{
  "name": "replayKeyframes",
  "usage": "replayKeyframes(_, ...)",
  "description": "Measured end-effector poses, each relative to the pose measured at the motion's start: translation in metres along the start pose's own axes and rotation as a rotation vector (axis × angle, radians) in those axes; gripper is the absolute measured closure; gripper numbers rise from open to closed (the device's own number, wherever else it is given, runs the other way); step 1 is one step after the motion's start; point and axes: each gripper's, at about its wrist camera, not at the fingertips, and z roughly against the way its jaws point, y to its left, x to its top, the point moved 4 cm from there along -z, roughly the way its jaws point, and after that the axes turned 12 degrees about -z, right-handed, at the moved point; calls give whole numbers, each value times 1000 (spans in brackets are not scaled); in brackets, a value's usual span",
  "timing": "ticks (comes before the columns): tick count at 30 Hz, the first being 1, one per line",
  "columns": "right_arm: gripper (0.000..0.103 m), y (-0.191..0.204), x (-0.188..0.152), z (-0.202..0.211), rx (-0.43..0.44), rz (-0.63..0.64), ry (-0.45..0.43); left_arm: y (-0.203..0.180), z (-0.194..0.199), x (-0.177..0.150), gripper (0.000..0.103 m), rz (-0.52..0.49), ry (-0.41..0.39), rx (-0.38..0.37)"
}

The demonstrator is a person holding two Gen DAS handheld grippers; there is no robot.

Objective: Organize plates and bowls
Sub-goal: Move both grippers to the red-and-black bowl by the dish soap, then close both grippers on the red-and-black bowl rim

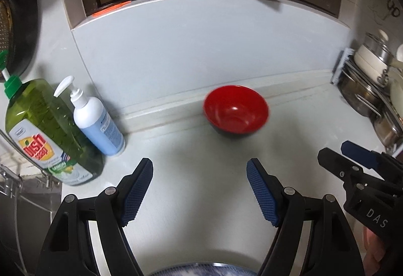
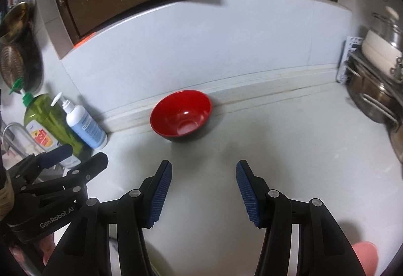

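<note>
- Red bowl (image 1: 235, 109) sits alone on the white counter (image 1: 191, 150), against the backsplash ledge.
- Left gripper (image 1: 200, 175) and right gripper (image 2: 204, 175) hover wide open, empty, apparently aimed for pickup.

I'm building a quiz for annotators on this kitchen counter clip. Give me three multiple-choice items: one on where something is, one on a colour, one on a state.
1. Where does the bowl sit?
A. On the counter, close to the ledge at the foot of the backsplash
B. On the pot rack
C. Between a gripper's fingers

2. What colour is the inside of the bowl?
A. White
B. Red
C. Green

3. How are the left gripper and the right gripper?
A. Both shut on the bowl
B. One open, one shut
C. Both open and holding nothing

Answers: 1 A, it rests on the white counter just before the ledge; 2 B, its interior is red with a dark outside; 3 C, each pair of blue pads stands apart with only bare counter between.
</note>
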Motion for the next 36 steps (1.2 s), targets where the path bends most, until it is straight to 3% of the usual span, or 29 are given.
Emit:
replayKeyframes(11, 49, 4, 26, -72, 1, -65, 38, 13, -70, 25, 33, 11, 24, -53)
replayKeyframes(15, 50, 4, 35, -95, 0, -92, 50, 5, -96, 37, 36, -33, 20, -46)
replayKeyframes(22, 61, 0, 41, -127, -23, -103, 87, 0, -143, 47, 45, -74, 89, -48)
replayKeyframes(31, 77, -6, 40, -145, -10, -147, 119, -13, -174, 52, 71, -103, 120, -86)
replayKeyframes(34, 84, -4, 42, -147, -7, -147, 117, -18, -181, 53, 84, -109, 139, -110)
replayKeyframes(36, 84, -3, 42, -147, -10, -152, 119, -21, -183, 52, 86, -107, 143, -108)
